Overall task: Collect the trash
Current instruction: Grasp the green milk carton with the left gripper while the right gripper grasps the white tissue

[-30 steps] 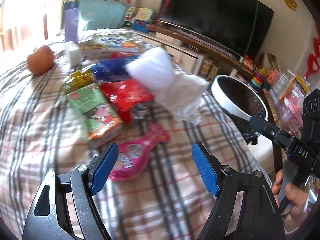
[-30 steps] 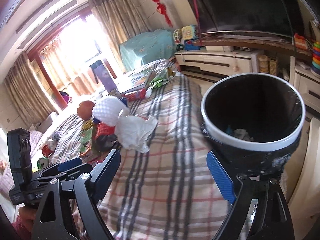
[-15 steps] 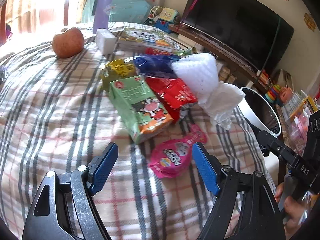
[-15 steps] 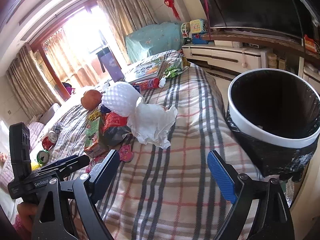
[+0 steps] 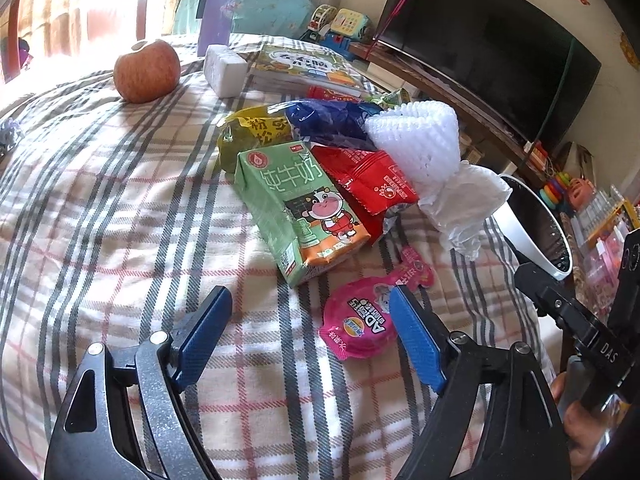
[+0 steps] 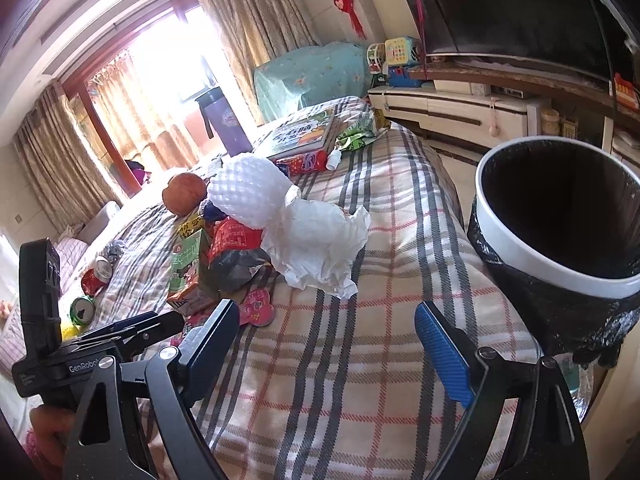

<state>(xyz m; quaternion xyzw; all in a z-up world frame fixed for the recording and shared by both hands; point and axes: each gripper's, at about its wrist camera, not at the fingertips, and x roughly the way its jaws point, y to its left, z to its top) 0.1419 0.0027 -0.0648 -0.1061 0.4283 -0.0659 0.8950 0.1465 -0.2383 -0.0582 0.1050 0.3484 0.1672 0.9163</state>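
- Two grippers hover over the plaid cloth (image 5: 120,208), neither holding anything.
- Left gripper (image 5: 310,336): jaws apart and opening; the pink lid (image 5: 360,328) lies flat at its 1 o'clock, just inside the right finger, untouched.
- Right gripper (image 6: 326,344): jaws wide apart over bare cloth, with the bin (image 6: 560,248) at its 2 o'clock.
- Pink lid: likely a thin, light, floppy foil; its raised tab at 1 o'clock looks the easiest place to pinch.

left gripper (image 5: 308,332) – jaws opening, empty | right gripper (image 6: 324,340) – wide apart, empty
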